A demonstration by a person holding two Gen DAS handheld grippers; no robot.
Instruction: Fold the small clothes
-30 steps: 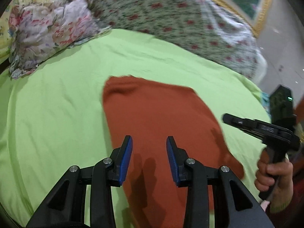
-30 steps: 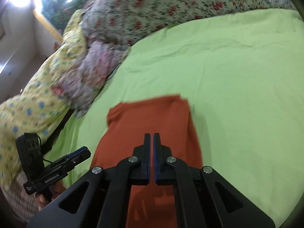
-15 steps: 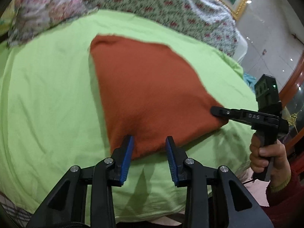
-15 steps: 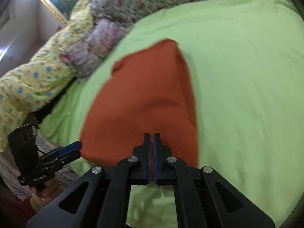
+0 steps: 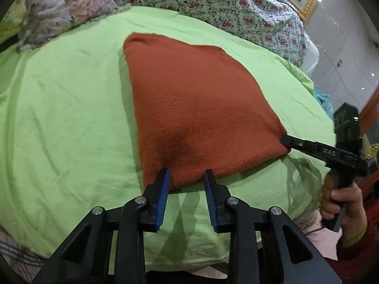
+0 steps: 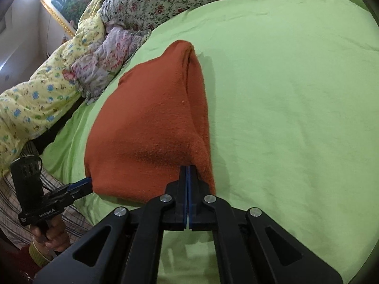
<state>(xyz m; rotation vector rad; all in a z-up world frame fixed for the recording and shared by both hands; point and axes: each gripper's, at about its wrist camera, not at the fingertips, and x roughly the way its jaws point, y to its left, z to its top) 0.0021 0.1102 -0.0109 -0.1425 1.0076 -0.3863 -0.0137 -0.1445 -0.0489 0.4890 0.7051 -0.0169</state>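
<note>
A folded rust-orange knit garment [image 5: 196,104] lies on the green bed sheet [image 5: 59,118]; it also shows in the right wrist view [image 6: 146,127]. My left gripper [image 5: 186,177] is open, its blue pads on either side of the garment's near edge. My right gripper [image 6: 188,169] is shut on the garment's near right corner, which bulges up there. From the left wrist view the right gripper [image 5: 287,142] touches that corner. From the right wrist view the left gripper [image 6: 83,184] sits at the near left corner.
Floral pillows and quilts [image 5: 213,2] are piled along the far side of the bed, with a yellow patterned quilt [image 6: 42,94] at the left. A gold picture frame [image 5: 305,0] hangs on the wall. The bed's near edge [image 5: 189,260] lies just under the grippers.
Both grippers have drawn back toward the near edge of the bed. The garment now lies farther ahead, with its near edge at the fingertips. The right gripper stayed shut, the left stayed open.
</note>
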